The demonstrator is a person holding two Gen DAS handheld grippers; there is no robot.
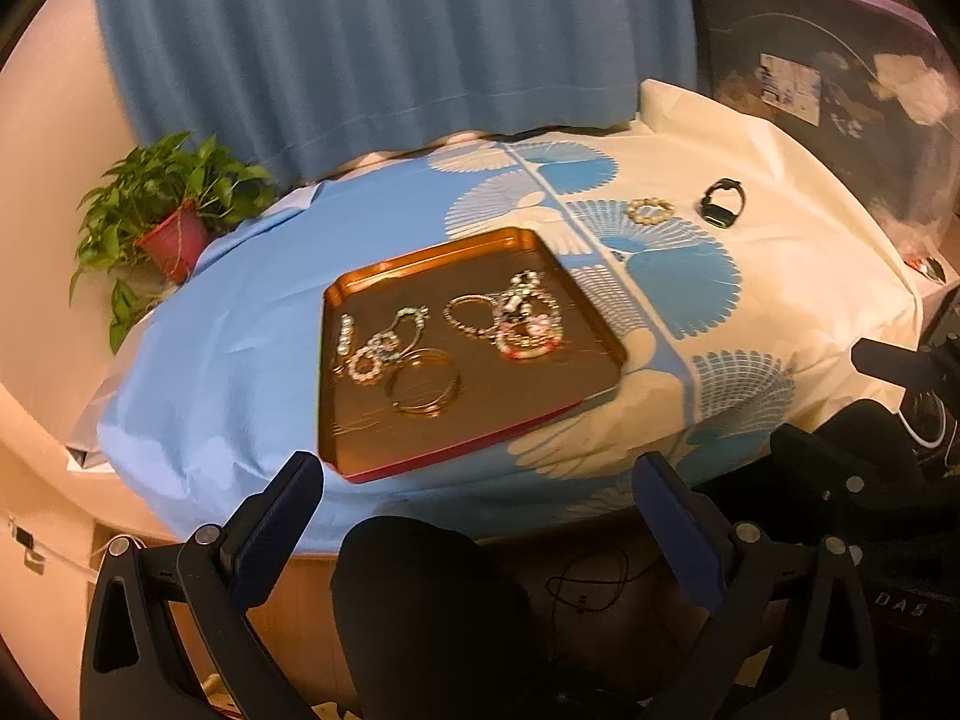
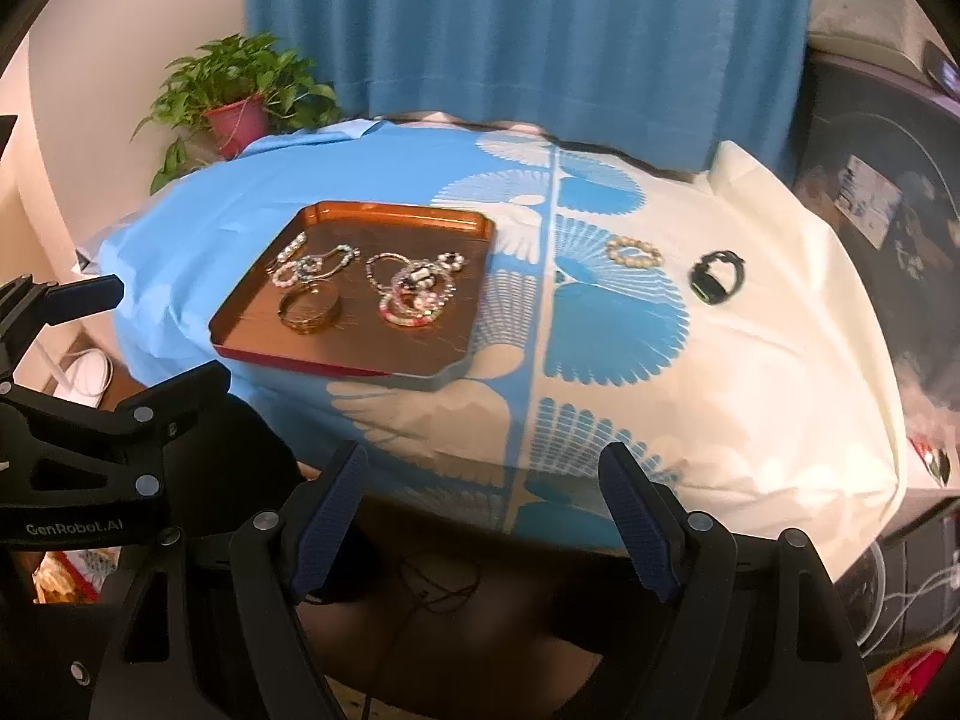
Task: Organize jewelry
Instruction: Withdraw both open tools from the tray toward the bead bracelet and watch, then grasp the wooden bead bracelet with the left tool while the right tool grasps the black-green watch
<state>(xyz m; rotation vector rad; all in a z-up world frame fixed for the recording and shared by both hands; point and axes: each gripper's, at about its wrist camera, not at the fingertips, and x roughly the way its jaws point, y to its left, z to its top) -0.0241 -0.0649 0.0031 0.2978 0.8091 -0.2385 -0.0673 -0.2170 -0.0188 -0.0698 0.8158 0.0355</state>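
Right wrist view: a copper-coloured tray (image 2: 264, 324) holds most of the jewelry, a cluster of beaded bracelets (image 2: 414, 294) to its right side and gold bangles (image 2: 309, 306) with smaller beaded pieces to its left. Two pieces lie outside it on the cream half of the tablecloth (image 2: 780, 372): a pearl bracelet (image 2: 633, 253) and, further right, a black watch (image 2: 717, 276). All of this sits well ahead of my right gripper (image 2: 483, 516), whose blue-padded fingers are spread wide with nothing between them, hanging off the table's near edge. My left gripper (image 2: 114, 336) shows at the left edge of this view; in the left wrist view its fingers (image 1: 282, 510) are also spread and empty, with the tray (image 1: 420, 462) just ahead. A potted plant (image 2: 237, 102) stands at the table's far left corner, before a blue curtain (image 2: 528, 30).
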